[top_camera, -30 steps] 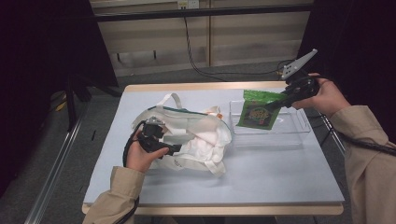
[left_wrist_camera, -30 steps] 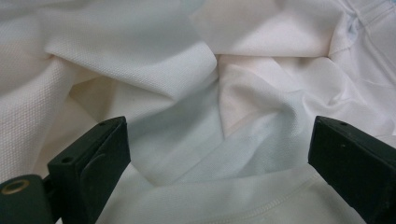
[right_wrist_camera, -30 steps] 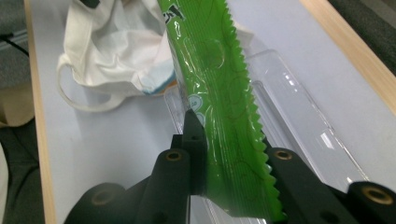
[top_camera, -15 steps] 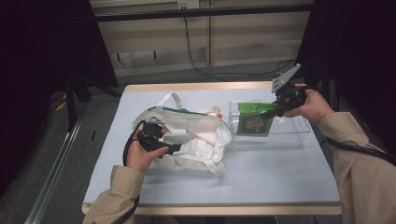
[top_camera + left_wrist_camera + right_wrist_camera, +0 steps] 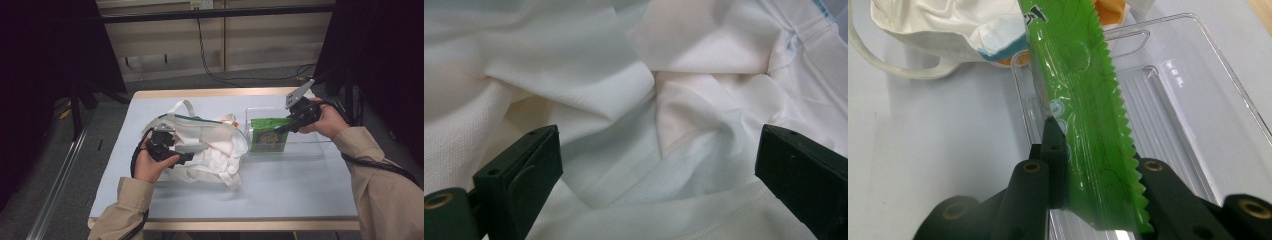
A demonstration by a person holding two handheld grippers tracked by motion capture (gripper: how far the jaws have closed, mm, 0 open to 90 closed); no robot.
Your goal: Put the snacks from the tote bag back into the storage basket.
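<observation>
Left gripper (image 5: 190,159), frame left, unchanged: jaws wide apart in the crumpled white cloth tote bag (image 5: 210,145). Right gripper (image 5: 279,130) has dropped from upper right, clamped on the green crinkle-edged snack packet (image 5: 267,135), now over the clear plastic tray (image 5: 320,145). Probably bag-bound. Right gripper view adds: tray beneath looks bare.

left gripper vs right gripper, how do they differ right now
The left gripper has its jaws spread wide apart over the white cloth bag, gripping nothing; the right gripper is shut on the green packet. The left sits low against the bag, the right is over the clear tray. Both are black and hand-held.
</observation>
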